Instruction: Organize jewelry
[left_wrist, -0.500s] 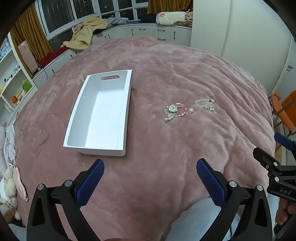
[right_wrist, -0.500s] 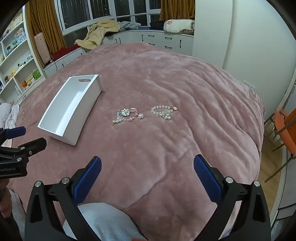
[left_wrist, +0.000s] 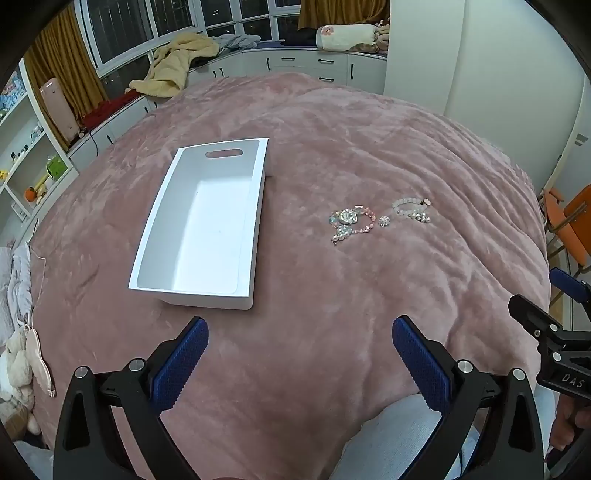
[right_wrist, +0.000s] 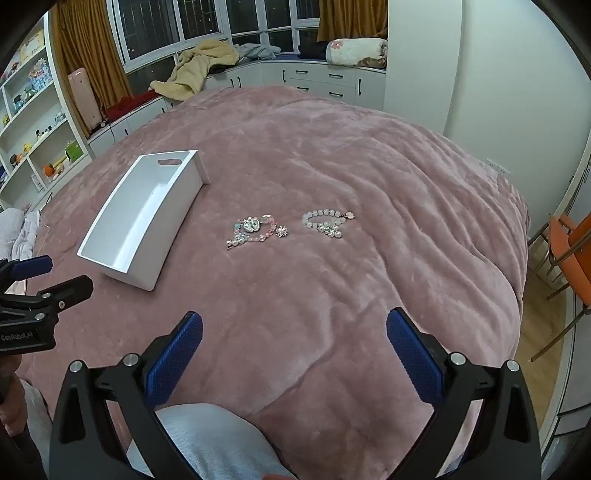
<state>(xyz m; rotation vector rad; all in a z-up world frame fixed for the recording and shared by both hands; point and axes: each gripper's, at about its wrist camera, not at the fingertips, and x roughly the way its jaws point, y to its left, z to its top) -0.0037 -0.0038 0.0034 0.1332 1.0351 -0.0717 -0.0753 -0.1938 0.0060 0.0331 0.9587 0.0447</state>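
Note:
A white rectangular bin (left_wrist: 207, 284) with a handle slot lies empty on the pink bedspread; it also shows in the right wrist view (right_wrist: 122, 254). Two bead bracelets lie to its right: a pink and blue one with pearls (left_wrist: 351, 221) (right_wrist: 255, 230) and a white one with a pink charm (left_wrist: 410, 208) (right_wrist: 327, 221). A small sparkly brooch (left_wrist: 384, 220) (right_wrist: 282, 232) lies between them. My left gripper (left_wrist: 299, 354) is open and empty, above the near part of the bed. My right gripper (right_wrist: 293, 350) is open and empty, well short of the jewelry.
The pink bedspread (left_wrist: 332, 129) covers the whole bed. An orange chair (right_wrist: 569, 251) stands at the right of the bed. Shelves (right_wrist: 33, 147) and a window bench with clothes (right_wrist: 203, 66) are behind. My knee in grey cloth (right_wrist: 207, 439) is below the grippers.
Both views have shifted slightly; the bin and jewelry sit a little lower and closer in the frames. Both grippers stay open and empty.

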